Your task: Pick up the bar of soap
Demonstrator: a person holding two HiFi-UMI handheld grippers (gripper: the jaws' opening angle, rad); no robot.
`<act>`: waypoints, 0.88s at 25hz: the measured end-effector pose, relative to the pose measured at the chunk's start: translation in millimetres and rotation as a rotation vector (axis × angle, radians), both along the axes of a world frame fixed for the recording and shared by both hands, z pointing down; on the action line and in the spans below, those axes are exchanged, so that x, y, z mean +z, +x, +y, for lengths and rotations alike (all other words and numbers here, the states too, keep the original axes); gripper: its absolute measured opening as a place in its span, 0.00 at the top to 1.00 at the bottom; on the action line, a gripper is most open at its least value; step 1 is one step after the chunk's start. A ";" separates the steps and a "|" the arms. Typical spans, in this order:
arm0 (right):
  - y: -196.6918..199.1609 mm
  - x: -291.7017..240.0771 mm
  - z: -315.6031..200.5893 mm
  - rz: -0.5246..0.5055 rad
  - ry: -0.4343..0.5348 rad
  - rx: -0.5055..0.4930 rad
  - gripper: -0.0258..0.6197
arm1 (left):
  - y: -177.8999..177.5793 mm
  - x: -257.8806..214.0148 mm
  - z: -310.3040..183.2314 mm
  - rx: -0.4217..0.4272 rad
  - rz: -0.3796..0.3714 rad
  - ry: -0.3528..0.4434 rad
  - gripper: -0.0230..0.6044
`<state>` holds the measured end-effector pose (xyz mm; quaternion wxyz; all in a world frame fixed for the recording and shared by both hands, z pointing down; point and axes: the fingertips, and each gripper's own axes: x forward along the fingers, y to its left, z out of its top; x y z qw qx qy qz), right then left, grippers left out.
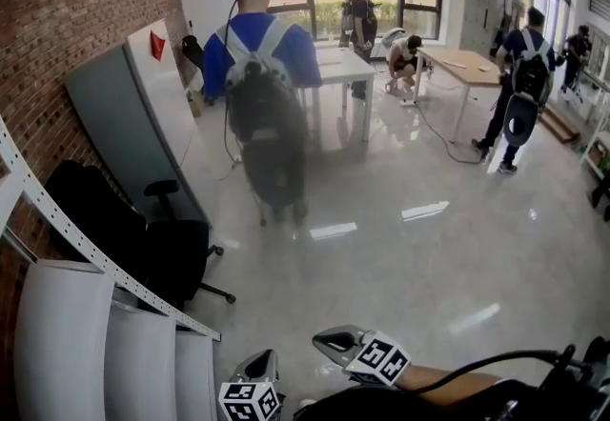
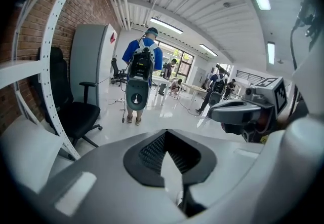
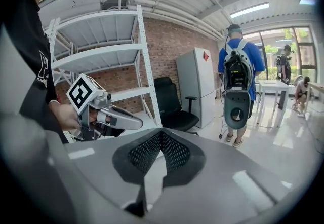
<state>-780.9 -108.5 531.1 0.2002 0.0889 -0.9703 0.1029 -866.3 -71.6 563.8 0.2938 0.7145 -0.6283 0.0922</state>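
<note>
No bar of soap shows in any view. Both grippers are held low in front of me over a glossy floor (image 1: 400, 257). At the bottom edge of the head view sits my left gripper (image 1: 255, 364) with its marker cube, and my right gripper (image 1: 329, 343) is just to its right. In the left gripper view the left gripper (image 2: 166, 161) has its jaws together with nothing between them, and the right gripper (image 2: 235, 112) passes at the right. In the right gripper view the right gripper (image 3: 157, 159) is shut and empty, with the left gripper (image 3: 119, 119) at the left.
A white metal shelf rack (image 1: 105, 352) stands close at the left by a brick wall. Beside it are a black office chair (image 1: 167, 252) and a grey cabinet (image 1: 143, 114). A person in blue with a backpack (image 1: 262, 76) stands ahead. Tables (image 1: 338, 67) and other people fill the far side.
</note>
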 end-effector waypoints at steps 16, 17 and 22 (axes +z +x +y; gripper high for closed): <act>275.2 -17.9 -139.5 -0.050 0.042 0.359 0.95 | 264.2 -11.7 -178.9 0.346 -0.025 0.024 0.95; 296.7 -15.9 -147.3 -0.052 0.041 0.397 0.95 | 285.2 -10.5 -189.6 0.381 -0.023 0.024 0.95; 386.8 -6.2 -173.6 -0.068 0.022 0.587 0.95 | 383.2 -9.8 -229.1 0.580 -0.029 0.029 0.95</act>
